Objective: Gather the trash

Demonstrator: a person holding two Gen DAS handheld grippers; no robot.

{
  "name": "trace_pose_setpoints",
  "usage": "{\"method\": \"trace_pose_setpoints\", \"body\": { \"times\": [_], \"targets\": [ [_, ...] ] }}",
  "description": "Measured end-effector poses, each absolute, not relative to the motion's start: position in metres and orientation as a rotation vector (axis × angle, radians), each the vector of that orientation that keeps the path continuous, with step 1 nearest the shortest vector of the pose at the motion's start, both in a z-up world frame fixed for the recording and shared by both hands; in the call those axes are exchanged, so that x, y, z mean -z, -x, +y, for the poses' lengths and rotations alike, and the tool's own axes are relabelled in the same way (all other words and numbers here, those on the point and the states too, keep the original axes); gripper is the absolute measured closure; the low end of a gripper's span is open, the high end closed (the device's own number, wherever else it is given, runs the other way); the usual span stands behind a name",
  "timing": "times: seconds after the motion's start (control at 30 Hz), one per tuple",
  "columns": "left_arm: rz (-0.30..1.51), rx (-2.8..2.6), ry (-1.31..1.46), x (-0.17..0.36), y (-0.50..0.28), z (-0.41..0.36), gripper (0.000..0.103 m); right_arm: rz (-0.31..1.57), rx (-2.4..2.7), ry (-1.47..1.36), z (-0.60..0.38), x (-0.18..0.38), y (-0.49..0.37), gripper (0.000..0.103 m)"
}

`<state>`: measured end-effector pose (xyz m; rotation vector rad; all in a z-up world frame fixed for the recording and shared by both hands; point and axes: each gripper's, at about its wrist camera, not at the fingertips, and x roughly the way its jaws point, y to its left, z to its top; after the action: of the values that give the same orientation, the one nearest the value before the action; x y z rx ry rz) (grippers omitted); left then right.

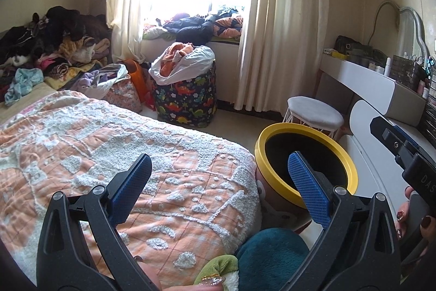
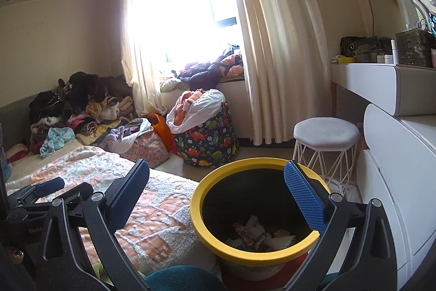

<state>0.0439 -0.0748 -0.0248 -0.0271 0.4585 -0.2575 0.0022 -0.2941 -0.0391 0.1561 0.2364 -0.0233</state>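
A round bin with a yellow rim (image 2: 245, 251) stands on the floor between the bed and the white cabinet. Wrappers and paper scraps (image 2: 257, 235) lie at its bottom. My right gripper (image 2: 218, 195) is open and empty, held just above the bin's mouth. My left gripper (image 1: 220, 182) is open and empty above the bed corner, left of the bin (image 1: 351, 171). The right gripper's black body (image 1: 403, 152) shows at the right edge of the left wrist view.
A bed with an orange and white quilt (image 1: 109, 141) fills the left. Piled clothes (image 1: 54, 45) lie at its far end. A dinosaur-print bag (image 2: 209, 141) and a white stool (image 2: 327, 138) stand beyond the bin. A white vanity (image 2: 381, 83) lines the right wall.
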Motion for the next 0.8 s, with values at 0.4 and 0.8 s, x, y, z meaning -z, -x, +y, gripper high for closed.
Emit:
{"method": "trace_pose_setpoints", "body": {
  "times": [0.4, 0.8],
  "targets": [
    [0.456, 0.255, 0.026, 0.0235, -0.0426, -0.0741, 0.011, 0.239, 0.028, -0.155, -0.2942, 0.0397, -0.0019, 0.007],
    [0.456, 0.247, 0.026, 0.0223, -0.0424, -0.0719, 0.011, 0.239, 0.028, -0.156, -0.2967, 0.0405, -0.0026, 0.007]
  ]
}}
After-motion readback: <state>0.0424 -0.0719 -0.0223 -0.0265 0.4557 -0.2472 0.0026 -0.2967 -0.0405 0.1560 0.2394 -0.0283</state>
